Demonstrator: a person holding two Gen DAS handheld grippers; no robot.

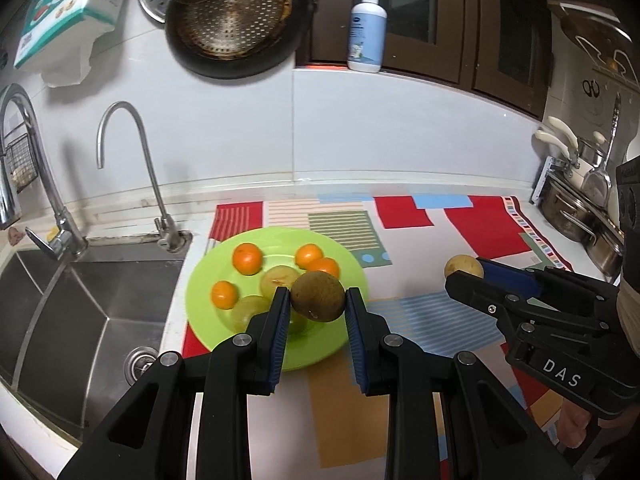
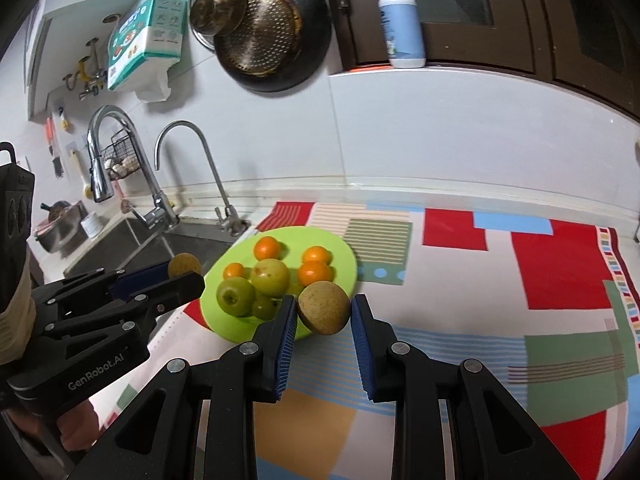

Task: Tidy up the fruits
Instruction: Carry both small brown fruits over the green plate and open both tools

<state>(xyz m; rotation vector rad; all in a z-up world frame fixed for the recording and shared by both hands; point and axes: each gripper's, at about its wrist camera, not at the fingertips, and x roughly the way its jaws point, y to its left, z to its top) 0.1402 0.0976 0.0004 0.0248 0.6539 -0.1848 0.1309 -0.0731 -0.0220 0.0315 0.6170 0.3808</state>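
A person holds two grippers above a patterned mat (image 2: 500, 264) on a kitchen counter, beside a sink (image 1: 80, 304). The left gripper (image 1: 318, 300) is clamped on a brown round fruit (image 1: 318, 297). The right gripper (image 2: 324, 312) grasps a second brown fruit (image 2: 325, 307). Both fruits hang over the near rim of a green plate (image 2: 344, 252), which holds four small oranges (image 2: 267, 249) and several green apples (image 2: 235, 296).

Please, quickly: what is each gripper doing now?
Left gripper: closed on a brown fruit.
Right gripper: closed on another brown fruit.
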